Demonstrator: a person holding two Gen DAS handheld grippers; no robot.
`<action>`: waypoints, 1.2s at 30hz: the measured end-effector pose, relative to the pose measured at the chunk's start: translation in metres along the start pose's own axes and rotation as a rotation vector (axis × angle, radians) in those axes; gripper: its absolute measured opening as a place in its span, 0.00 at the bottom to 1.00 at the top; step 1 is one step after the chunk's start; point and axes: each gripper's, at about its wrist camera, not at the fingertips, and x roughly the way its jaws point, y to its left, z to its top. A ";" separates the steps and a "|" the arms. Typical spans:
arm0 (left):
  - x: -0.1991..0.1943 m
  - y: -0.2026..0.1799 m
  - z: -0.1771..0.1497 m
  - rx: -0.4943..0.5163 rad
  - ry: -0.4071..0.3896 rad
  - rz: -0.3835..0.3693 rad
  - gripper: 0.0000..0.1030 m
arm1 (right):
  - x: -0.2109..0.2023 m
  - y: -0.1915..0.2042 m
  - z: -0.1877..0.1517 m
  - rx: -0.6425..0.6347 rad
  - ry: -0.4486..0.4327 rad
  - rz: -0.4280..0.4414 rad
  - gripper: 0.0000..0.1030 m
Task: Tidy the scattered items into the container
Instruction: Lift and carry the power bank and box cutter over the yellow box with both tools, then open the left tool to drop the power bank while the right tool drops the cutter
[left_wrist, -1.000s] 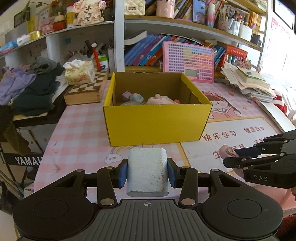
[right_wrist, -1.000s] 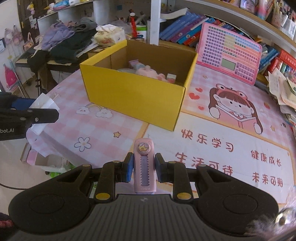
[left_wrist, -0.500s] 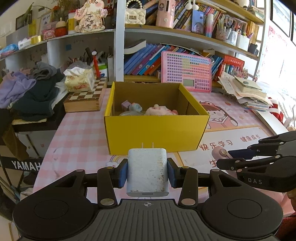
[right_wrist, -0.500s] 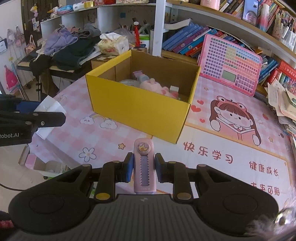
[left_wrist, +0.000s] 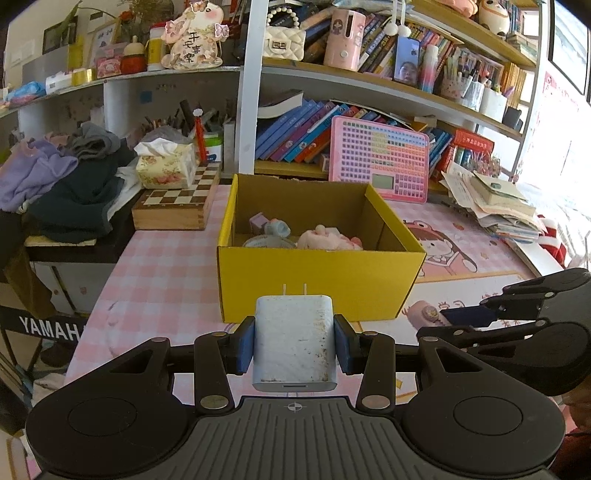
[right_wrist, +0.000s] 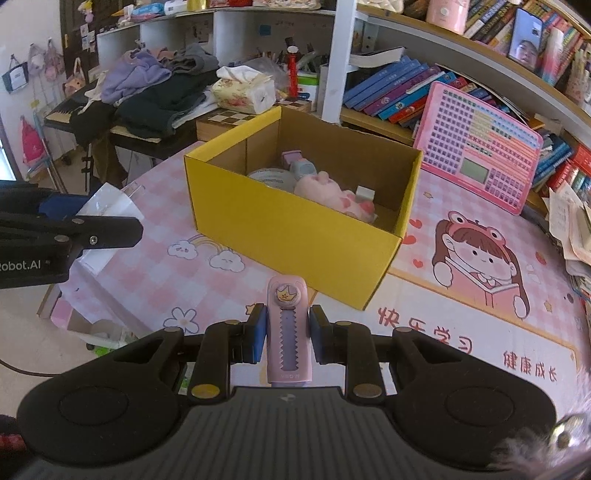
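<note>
A yellow cardboard box (left_wrist: 317, 280) (right_wrist: 280, 229) stands open on the pink table, holding a pink plush (right_wrist: 332, 194), a round tin and small items. My left gripper (left_wrist: 294, 345) is shut on a white plug charger (left_wrist: 294, 343), prongs pointing at the box, in front of and below its near wall. My right gripper (right_wrist: 286, 334) is shut on a pink utility knife (right_wrist: 288, 332), held above the table short of the box's corner. Each gripper shows at the side of the other's view: the right in the left wrist view (left_wrist: 461, 317), the left in the right wrist view (right_wrist: 92, 229).
A pink toy laptop (left_wrist: 378, 158) leans on the bookshelf behind the box. A chessboard box (left_wrist: 177, 205) with a tissue box (left_wrist: 164, 166) stands at back left, by piled clothes (left_wrist: 62, 184). A stack of papers (left_wrist: 491, 203) lies at the right.
Both grippers have risen and tilted up with their items, so the box looks lower and its inside shows more. Neither grip has changed.
</note>
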 end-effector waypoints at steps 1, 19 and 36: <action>0.001 0.000 0.002 -0.002 -0.002 0.001 0.41 | 0.001 0.000 0.002 -0.007 -0.001 0.003 0.23; 0.075 -0.007 0.083 0.101 -0.072 0.062 0.41 | 0.044 -0.051 0.090 -0.090 -0.116 0.079 0.23; 0.218 -0.009 0.117 0.279 0.238 0.085 0.41 | 0.202 -0.071 0.171 -0.472 0.108 0.071 0.23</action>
